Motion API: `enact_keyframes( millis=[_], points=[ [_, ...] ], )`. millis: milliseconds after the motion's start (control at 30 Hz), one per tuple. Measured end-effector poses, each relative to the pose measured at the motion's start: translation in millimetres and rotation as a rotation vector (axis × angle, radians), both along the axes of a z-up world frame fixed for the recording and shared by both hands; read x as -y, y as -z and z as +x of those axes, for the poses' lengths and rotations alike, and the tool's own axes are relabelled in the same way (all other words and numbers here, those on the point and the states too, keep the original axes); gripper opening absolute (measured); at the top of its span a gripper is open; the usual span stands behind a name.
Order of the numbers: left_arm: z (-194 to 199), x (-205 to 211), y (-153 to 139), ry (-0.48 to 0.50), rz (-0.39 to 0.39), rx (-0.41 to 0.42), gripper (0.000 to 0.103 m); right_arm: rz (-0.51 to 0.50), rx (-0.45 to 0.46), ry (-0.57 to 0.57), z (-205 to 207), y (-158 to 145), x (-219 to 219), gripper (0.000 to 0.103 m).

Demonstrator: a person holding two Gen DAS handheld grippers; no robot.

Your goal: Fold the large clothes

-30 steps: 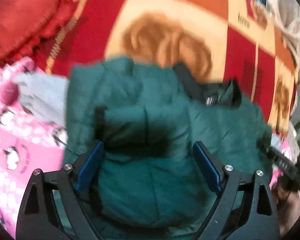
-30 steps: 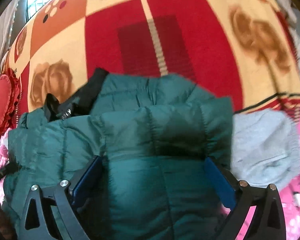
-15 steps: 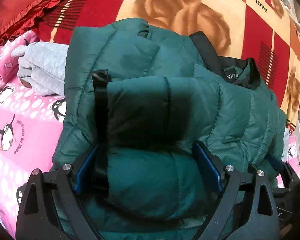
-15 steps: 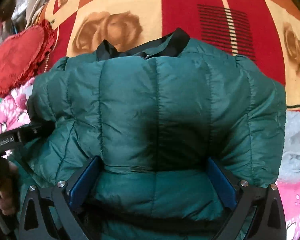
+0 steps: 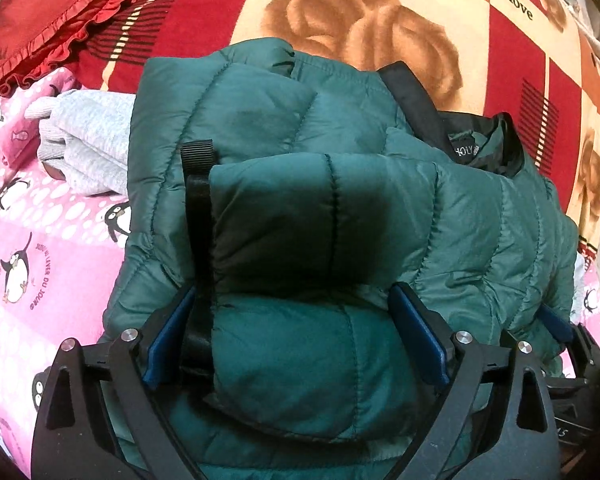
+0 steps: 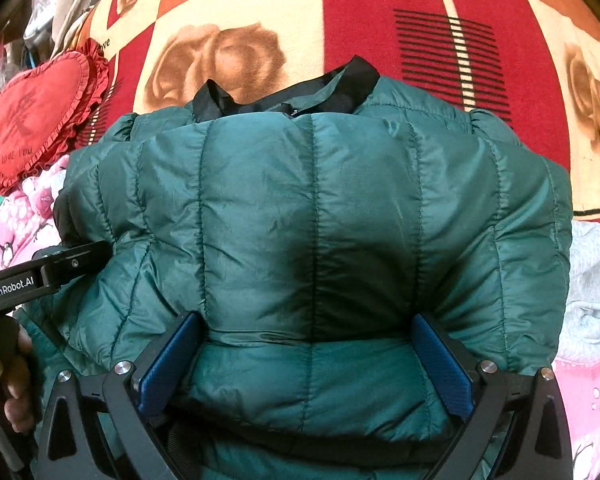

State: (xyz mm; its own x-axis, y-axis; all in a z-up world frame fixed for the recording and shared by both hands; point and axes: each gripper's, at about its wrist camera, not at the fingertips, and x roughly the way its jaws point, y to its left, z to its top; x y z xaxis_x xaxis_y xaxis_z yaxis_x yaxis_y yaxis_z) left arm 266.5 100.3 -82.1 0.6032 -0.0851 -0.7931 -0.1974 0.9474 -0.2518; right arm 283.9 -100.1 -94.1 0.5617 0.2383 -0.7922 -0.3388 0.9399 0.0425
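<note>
- Spread beneath everything is a red, cream and orange blanket (image 5: pixel 379 12) printed with brown roses, bordered on one side by a pink penguin-print sheet (image 5: pixel 40 240).
- A dark green quilted puffer jacket (image 6: pixel 319 220) with black collar trim is seen folded into a thick bundle on the blanket, its collar turned away from both cameras.
- A black strap (image 5: pixel 198 220) is seen running down the near fold in the left wrist view.
- The left gripper (image 5: pixel 296 344) is set down over the near fold of the jacket; its jaws have just been opening and stand wide, with the padded fold between the 2 blue pads (image 5: pixel 417 340). Whether the pads press on the fabric cannot be told.
- The right gripper (image 6: pixel 303 364) straddles the jacket's near edge likewise, jaws spread wide on either side of the padded fabric; a firm grip cannot be confirmed.
- A grey knitted garment (image 5: pixel 88 148) lies just beside the jacket.
- A red heart-shaped frilled cushion (image 6: pixel 40 108) rests on the blanket, apart from the jacket.
- A person's hand (image 6: pixel 12 380) is seen at the edge of the right wrist view, holding the other gripper's handle.
</note>
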Motion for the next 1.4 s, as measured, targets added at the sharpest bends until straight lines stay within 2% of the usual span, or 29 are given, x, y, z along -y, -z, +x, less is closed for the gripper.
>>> enact_keyframes(
  millis=[1400],
  points=[
    [4.2,1.6,1.3,-0.001,0.001,-0.003,0.1,-0.001,0.003,0.0,-2.9,-0.7,0.1,0.103]
  ],
)
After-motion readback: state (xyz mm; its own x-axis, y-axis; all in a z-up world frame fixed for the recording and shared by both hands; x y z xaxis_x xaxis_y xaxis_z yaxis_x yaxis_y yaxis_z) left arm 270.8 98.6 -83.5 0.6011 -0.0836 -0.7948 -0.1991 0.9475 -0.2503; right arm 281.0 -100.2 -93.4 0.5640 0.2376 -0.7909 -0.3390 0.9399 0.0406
